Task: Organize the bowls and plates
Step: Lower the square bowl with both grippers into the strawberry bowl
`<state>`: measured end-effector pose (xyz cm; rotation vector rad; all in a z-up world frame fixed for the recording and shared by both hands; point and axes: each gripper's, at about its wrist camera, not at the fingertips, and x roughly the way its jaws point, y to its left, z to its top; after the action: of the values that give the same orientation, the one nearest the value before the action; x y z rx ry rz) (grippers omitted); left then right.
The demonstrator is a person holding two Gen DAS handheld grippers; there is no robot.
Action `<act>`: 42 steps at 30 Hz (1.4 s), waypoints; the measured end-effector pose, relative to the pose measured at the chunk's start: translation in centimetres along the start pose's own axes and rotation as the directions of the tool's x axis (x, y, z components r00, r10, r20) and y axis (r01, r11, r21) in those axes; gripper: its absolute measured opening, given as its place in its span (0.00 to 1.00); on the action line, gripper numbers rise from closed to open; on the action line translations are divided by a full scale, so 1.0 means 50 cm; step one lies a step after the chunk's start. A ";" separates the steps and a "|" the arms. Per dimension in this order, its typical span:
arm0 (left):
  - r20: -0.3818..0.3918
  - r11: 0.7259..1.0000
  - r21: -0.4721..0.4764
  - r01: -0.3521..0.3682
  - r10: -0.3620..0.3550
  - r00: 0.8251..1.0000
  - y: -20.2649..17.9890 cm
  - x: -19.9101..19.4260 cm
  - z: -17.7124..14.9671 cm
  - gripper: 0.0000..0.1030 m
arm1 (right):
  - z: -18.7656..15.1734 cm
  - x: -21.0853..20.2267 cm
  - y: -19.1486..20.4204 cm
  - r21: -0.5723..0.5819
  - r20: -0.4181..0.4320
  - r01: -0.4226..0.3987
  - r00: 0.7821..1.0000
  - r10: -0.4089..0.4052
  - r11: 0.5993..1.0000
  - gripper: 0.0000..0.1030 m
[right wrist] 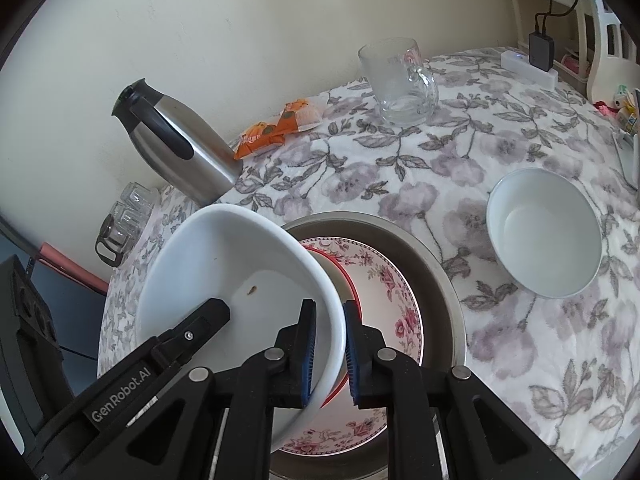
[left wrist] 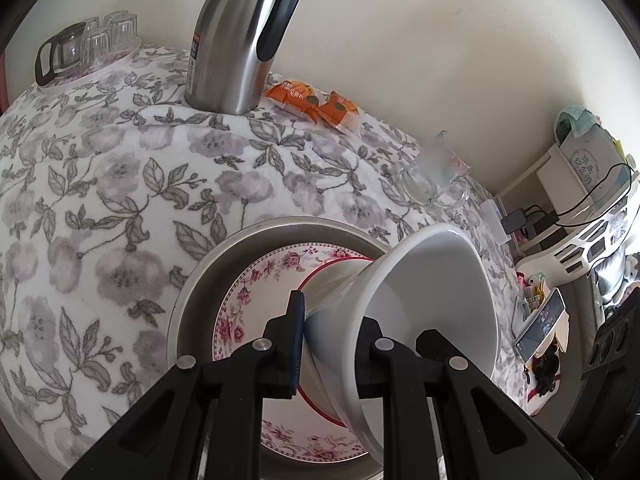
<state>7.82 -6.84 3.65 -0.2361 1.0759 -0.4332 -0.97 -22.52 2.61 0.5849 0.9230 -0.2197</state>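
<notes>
Two grippers on one bowl, so the trick is keeping them in sync. Going big to small: the floral-cloth surface (right wrist: 500, 152) carries a round grey metal tray (right wrist: 440, 272), inside it a white plate with pink flower rim (right wrist: 396, 304), and on that a red-rimmed white dish (right wrist: 344, 276).

The large white ceramic bowl (right wrist: 240, 272) is tilted steeply above that stack, its foot pointing down toward the red-rimmed dish. The right gripper (right wrist: 329, 354) is clamped on the bowl's rim, one blue pad inside, one outside. The left gripper (left wrist: 328, 344) also pinches the wall of the same bowl.

My take: level it first, lower it centred on the dish, then let go one side at a time so it doesn't skid. A second, smaller plain white bowl (right wrist: 544, 232) sits at about 3 o'clock from the tray, probably next to nest.
</notes>
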 end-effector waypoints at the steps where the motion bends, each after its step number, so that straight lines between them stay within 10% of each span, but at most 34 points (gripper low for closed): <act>1: 0.002 1.000 -0.001 0.003 -0.003 1.000 0.001 0.000 0.000 0.18 | 0.000 0.000 0.000 0.000 0.000 0.001 1.000 -0.001 1.000 0.16; 42: 0.005 0.998 -0.049 -0.040 0.040 0.999 0.026 -0.015 0.007 0.28 | 0.003 -0.006 0.002 -0.008 -0.001 -0.020 1.000 0.020 1.000 0.17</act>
<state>8.12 -5.36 3.90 -0.2588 1.0844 -0.3701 -1.00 -22.56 2.99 0.5870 0.9181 -0.1978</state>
